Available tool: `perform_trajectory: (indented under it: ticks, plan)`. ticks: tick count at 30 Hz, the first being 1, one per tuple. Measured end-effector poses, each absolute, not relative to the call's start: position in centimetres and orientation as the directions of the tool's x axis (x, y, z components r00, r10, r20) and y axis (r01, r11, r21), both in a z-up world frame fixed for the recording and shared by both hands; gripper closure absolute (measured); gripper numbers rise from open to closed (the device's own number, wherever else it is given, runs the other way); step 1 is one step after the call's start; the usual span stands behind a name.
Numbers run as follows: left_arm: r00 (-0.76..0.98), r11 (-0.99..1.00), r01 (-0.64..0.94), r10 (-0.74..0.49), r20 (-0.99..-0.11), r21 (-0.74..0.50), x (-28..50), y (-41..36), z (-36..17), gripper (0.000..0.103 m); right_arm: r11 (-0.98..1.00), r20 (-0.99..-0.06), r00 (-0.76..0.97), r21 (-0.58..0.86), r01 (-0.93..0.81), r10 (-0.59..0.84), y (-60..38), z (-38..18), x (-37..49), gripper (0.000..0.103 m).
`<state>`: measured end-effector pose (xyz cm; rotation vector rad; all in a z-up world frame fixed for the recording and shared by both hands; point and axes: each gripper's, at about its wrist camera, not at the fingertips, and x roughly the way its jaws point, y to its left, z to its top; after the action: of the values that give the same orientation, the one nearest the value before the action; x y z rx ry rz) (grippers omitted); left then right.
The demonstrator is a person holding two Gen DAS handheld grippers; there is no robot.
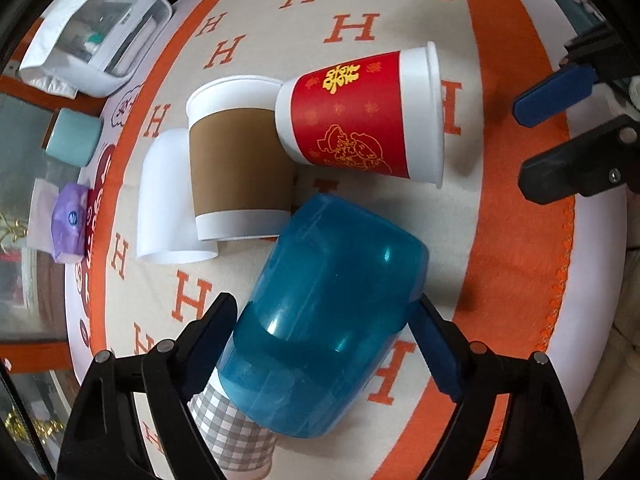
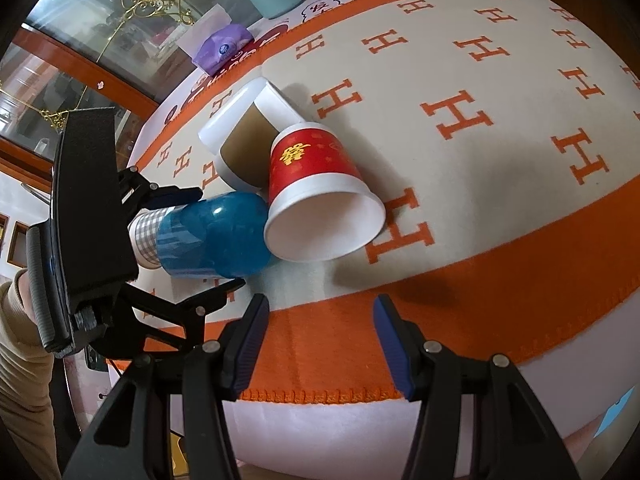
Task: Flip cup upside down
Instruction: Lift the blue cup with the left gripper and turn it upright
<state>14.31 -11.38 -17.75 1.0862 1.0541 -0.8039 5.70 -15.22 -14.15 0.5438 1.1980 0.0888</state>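
Observation:
A translucent blue cup lies tilted between the fingers of my left gripper, which is shut on it; its base points away from the camera. It sits over a grey checked paper cup. In the right wrist view the blue cup and checked cup show in the left gripper's hold. A red paper cup lies on its side, mouth toward my right gripper, which is open and empty near the table's front edge. A brown-sleeved cup and a white cup lie beside it.
The table carries a cream cloth with orange H letters and an orange border. At its far side stand a white box, a pale teal container and a purple tissue pack. A glass cabinet stands behind.

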Motion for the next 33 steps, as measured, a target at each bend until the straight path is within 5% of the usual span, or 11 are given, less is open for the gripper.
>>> perform_trajectory:
  ticks: [16, 33]
  plan:
    - [0.167, 0.698, 0.691, 0.098, -0.981, 0.187, 14.9, -10.3, -13.8, 0.026, 0.85, -0.824, 0.422, 0.491, 0.194, 0.379, -16.3, -12.5, 4.0, 0.049]
    - [0.006, 0.972, 0.233, -0.04, -0.999, -0.037, 13.3, -7.3, -14.8, 0.029, 0.829, -0.806, 0.408, 0.53, 0.176, 0.429, -17.0, -13.1, 3.4, 0.049]
